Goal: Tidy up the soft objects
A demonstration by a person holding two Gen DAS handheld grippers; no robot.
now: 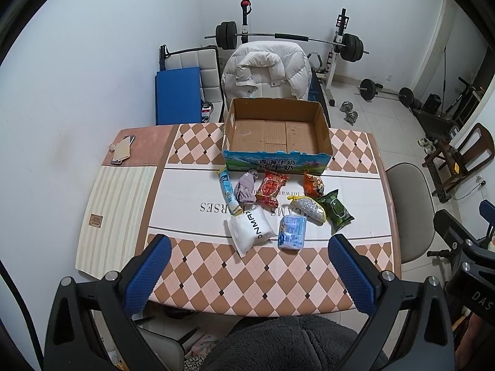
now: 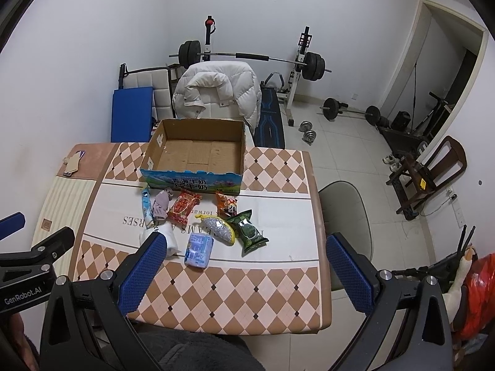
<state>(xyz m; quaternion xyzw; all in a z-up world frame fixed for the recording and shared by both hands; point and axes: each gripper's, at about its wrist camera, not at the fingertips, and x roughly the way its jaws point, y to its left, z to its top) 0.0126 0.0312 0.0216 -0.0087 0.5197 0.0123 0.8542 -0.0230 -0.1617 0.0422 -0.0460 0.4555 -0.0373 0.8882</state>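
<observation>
An empty open cardboard box (image 1: 276,133) (image 2: 198,154) stands at the table's far side. In front of it lie several soft items: a white pouch (image 1: 251,228) (image 2: 170,238), a blue tissue pack (image 1: 292,232) (image 2: 199,249), a silver sponge (image 1: 311,208) (image 2: 218,227), a green packet (image 1: 335,210) (image 2: 250,232), a red packet (image 1: 270,188) (image 2: 183,205), an orange packet (image 1: 313,184) (image 2: 226,204), a grey cloth (image 1: 245,188) (image 2: 160,205) and a blue tube (image 1: 228,190) (image 2: 146,205). My left gripper (image 1: 249,273) and right gripper (image 2: 244,272) are open, empty, above the table's near edge.
The table (image 1: 216,278) carries a checked cloth. A phone and card (image 1: 121,150) lie at its far left. A chair with a white jacket (image 1: 267,72) stands behind the box, a grey chair (image 2: 346,210) at the right. A barbell rack (image 1: 290,38) and dumbbells are beyond.
</observation>
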